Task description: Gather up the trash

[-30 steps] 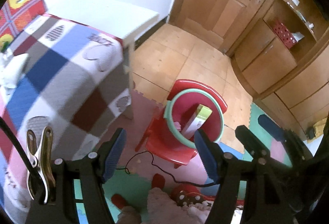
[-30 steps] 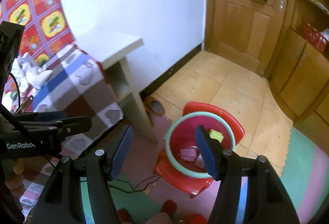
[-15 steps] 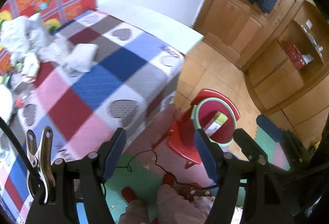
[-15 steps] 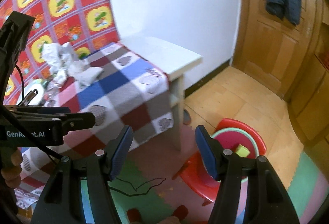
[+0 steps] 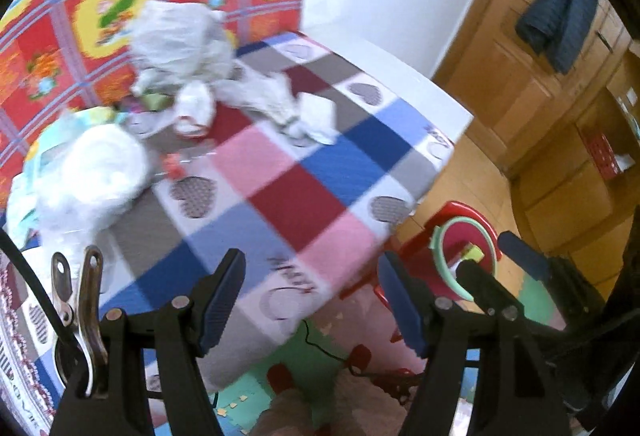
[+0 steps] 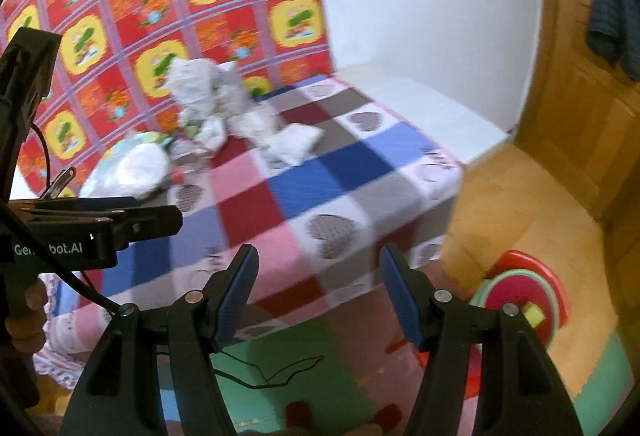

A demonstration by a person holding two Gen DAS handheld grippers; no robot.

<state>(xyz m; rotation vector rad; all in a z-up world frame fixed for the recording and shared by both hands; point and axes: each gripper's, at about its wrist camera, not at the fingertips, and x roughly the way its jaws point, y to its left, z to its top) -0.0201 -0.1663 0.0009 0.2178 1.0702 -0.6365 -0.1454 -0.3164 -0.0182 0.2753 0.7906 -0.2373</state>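
A pile of white crumpled trash (image 5: 188, 48) lies at the far side of the checked tablecloth (image 5: 288, 188), with a white wad (image 5: 316, 116) nearer the middle and a white bag (image 5: 88, 176) at the left. The pile also shows in the right wrist view (image 6: 208, 96). A red basin with a green rim (image 5: 466, 256) sits on a red stool on the floor at the right, holding a yellow-green box (image 5: 472, 252); it also shows in the right wrist view (image 6: 524, 300). My left gripper (image 5: 312, 300) and right gripper (image 6: 316, 292) are open and empty, above the table's near edge.
A red patterned wall covering (image 6: 160, 8) backs the table. A white shelf (image 6: 432, 108) stands at the table's far right. A wooden door (image 5: 520, 48) with a dark jacket (image 5: 560, 12) is at the right. Foam floor mats (image 6: 296, 368) and a black cable (image 6: 272, 376) lie below.
Both views have swung up and left from the basin toward the table. The trash pile is now in full view. Both grippers stay open and empty.
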